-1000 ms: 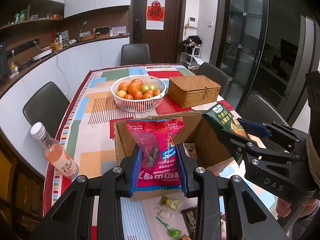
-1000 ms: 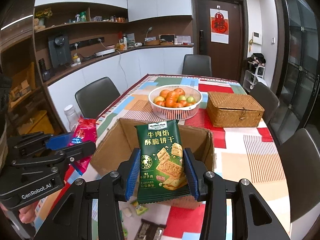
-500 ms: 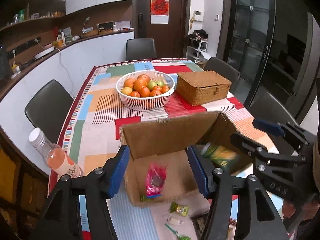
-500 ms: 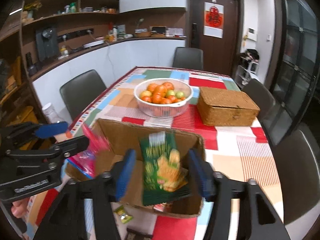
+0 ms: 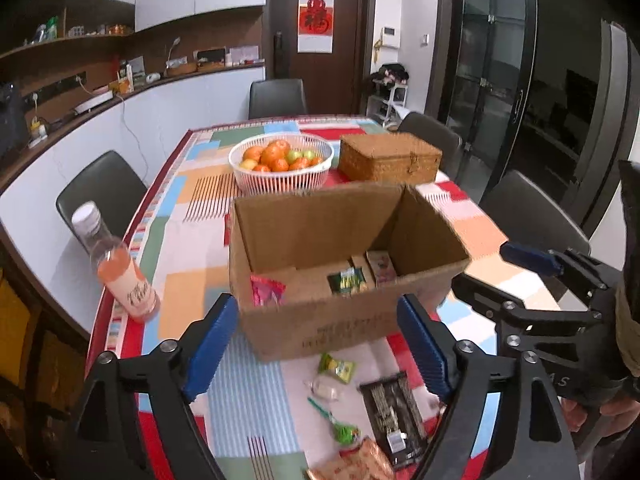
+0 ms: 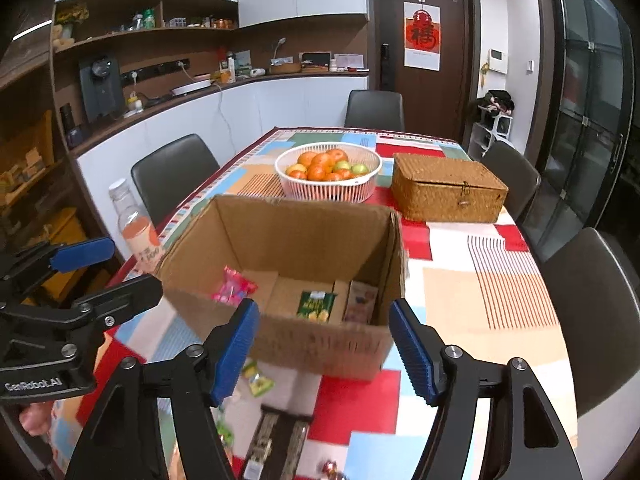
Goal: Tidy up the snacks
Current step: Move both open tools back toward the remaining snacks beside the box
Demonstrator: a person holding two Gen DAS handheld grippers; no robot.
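Your left hand-held gripper [image 5: 316, 342] has just been opening and stands spread with nothing between its jaws. In the cardboard box [image 5: 320, 332] the pink snack packet [image 5: 266, 290] lies left, the green cracker packet [image 5: 347, 281] to its right (a third packet sits beside it). Your right hand-held gripper [image 6: 324, 346] has also just been opening, empty. Loose snacks lie on the tabletop [image 5: 256, 400] nearer you.
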